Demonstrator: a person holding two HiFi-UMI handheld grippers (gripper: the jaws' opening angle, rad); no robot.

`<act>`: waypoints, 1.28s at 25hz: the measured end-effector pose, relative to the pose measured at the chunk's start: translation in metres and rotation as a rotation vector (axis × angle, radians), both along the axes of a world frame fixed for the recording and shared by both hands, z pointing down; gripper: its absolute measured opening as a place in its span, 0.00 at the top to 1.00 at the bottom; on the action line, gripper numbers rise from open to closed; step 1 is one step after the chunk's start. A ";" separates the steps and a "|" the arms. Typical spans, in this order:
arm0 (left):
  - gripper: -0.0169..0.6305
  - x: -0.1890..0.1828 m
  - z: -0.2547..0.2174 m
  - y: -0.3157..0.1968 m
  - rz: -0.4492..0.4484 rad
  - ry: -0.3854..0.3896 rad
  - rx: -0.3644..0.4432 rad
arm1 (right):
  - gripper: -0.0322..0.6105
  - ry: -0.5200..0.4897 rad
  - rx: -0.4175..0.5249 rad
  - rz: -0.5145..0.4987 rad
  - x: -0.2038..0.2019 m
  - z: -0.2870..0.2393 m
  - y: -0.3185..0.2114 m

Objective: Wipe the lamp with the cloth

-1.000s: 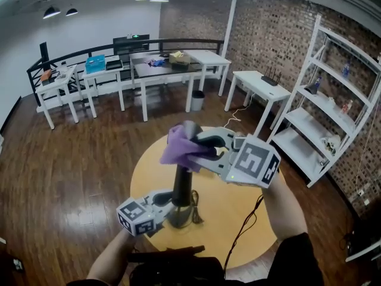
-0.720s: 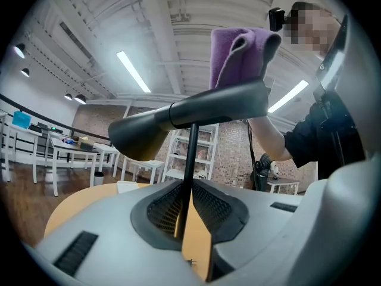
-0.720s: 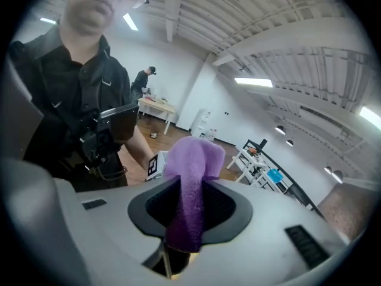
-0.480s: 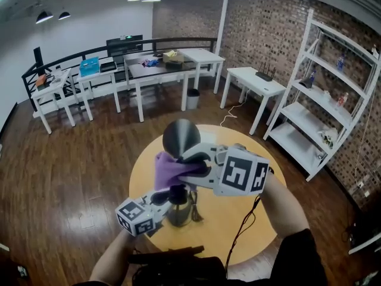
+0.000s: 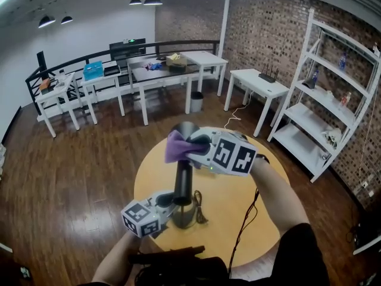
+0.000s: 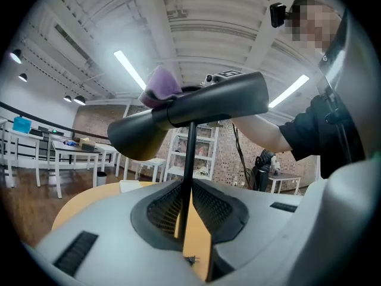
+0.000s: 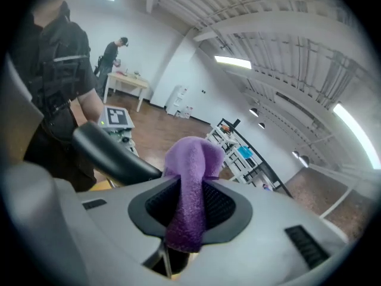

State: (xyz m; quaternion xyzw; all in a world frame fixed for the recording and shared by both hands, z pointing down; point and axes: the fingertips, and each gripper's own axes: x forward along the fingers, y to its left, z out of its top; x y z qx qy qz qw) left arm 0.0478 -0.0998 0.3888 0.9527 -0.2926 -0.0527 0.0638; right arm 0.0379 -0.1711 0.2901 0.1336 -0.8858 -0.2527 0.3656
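Observation:
A black desk lamp stands on the round wooden table [image 5: 238, 213], with its head [image 5: 186, 128] over a stem [image 5: 183, 183] and a base [image 5: 186, 218]. My left gripper [image 5: 168, 207] is level and shut on the thin stem [image 6: 188, 159] low down. From that gripper's view the lamp head [image 6: 196, 109] runs overhead. My right gripper [image 5: 195, 148] is shut on a purple cloth [image 5: 176, 146] and presses it against the head's left side. In the right gripper view the cloth [image 7: 191, 177] hangs between the jaws, with the lamp head [image 7: 110, 155] just to its left.
A black cable [image 5: 247, 225] trails from the lamp base over the table's near edge. White shelves [image 5: 333, 100] stand at the right. White tables [image 5: 172, 70] line the back rail. Dark wood floor surrounds the table.
Half a second ago the right gripper held the cloth lower, below the lamp head. It now holds it higher, against the head. The left gripper stays on the stem.

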 end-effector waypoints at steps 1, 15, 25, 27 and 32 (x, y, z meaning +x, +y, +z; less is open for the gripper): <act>0.92 0.000 0.001 0.000 0.000 0.000 0.000 | 0.80 0.022 0.026 0.022 0.002 0.003 -0.009; 0.92 0.009 0.007 -0.003 -0.029 0.035 -0.001 | 0.80 0.176 0.138 0.264 0.017 0.022 -0.131; 0.93 0.012 0.007 -0.001 -0.049 0.032 -0.005 | 0.80 0.208 0.235 0.374 0.028 0.026 -0.159; 0.93 0.011 0.010 -0.001 -0.047 0.028 -0.009 | 0.80 0.207 0.255 0.334 0.024 0.015 -0.141; 0.93 0.007 0.011 0.000 -0.043 0.025 -0.014 | 0.80 0.178 0.150 0.075 0.004 -0.013 -0.043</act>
